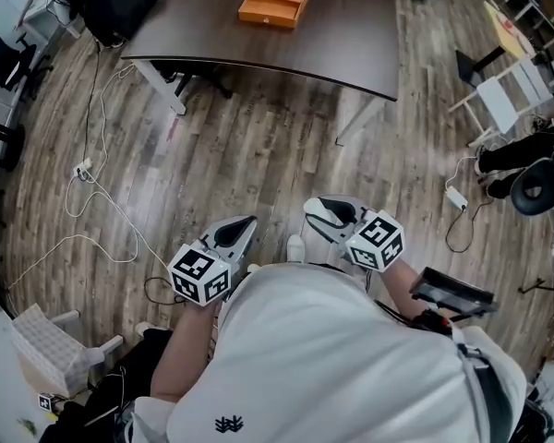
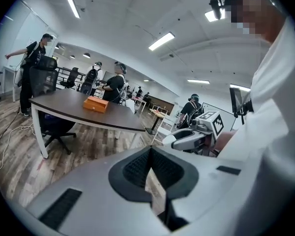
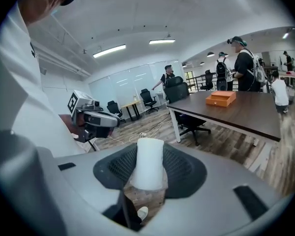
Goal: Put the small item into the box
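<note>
An orange box (image 1: 274, 3) lies on the dark table (image 1: 351, 44) at the far side of the room, well away from both grippers; the same orange box (image 3: 221, 98) shows on the table in the right gripper view. My right gripper (image 3: 147, 149) is shut on a small white roll-shaped item (image 3: 148, 167) that stands upright between its pads. In the head view the right gripper (image 1: 321, 209) is held close to the person's body. My left gripper (image 2: 151, 150) is shut with nothing in it. That left gripper (image 1: 243, 227) hangs beside the right one, over the wooden floor.
Cables (image 1: 92, 183) trail over the floor at the left. A white chair (image 1: 508, 95) and a black office chair (image 1: 540, 187) stand at the right, and a white basket (image 1: 51, 349) sits at the lower left. Several people stand beyond the table (image 2: 88, 113).
</note>
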The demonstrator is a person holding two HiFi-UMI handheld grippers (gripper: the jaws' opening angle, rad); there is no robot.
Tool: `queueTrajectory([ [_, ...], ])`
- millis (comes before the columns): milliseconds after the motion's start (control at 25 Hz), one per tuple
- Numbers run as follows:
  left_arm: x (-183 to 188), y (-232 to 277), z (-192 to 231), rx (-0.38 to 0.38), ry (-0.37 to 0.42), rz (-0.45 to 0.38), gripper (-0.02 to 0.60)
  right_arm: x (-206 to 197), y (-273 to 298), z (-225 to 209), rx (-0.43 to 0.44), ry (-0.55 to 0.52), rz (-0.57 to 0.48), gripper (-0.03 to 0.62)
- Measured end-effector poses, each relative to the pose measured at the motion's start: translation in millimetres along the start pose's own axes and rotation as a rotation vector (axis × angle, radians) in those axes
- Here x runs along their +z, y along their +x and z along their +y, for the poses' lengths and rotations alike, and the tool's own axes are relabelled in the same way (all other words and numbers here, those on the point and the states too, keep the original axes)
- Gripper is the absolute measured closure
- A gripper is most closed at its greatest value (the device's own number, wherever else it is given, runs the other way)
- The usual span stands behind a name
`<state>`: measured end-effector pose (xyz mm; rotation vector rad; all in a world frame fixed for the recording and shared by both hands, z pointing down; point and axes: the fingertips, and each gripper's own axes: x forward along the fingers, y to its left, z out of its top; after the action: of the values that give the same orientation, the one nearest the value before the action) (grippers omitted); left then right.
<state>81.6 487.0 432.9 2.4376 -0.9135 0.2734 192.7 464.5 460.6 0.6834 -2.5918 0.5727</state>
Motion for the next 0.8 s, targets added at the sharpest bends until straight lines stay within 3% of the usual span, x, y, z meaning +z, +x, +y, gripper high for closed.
queueTrajectory([
  [440, 34.9, 67.9, 11.4, -0.023, 0.024, 0.036, 0.578, 5.0, -3.4, -71.7, -0.018, 0.053, -0.015, 0.434],
  [800, 77.0, 90.1, 98.4, -0.128, 0.057, 0.039, 0.578, 51.4, 60.8, -116.5, -0.112, 0.084, -0.021, 0.434],
])
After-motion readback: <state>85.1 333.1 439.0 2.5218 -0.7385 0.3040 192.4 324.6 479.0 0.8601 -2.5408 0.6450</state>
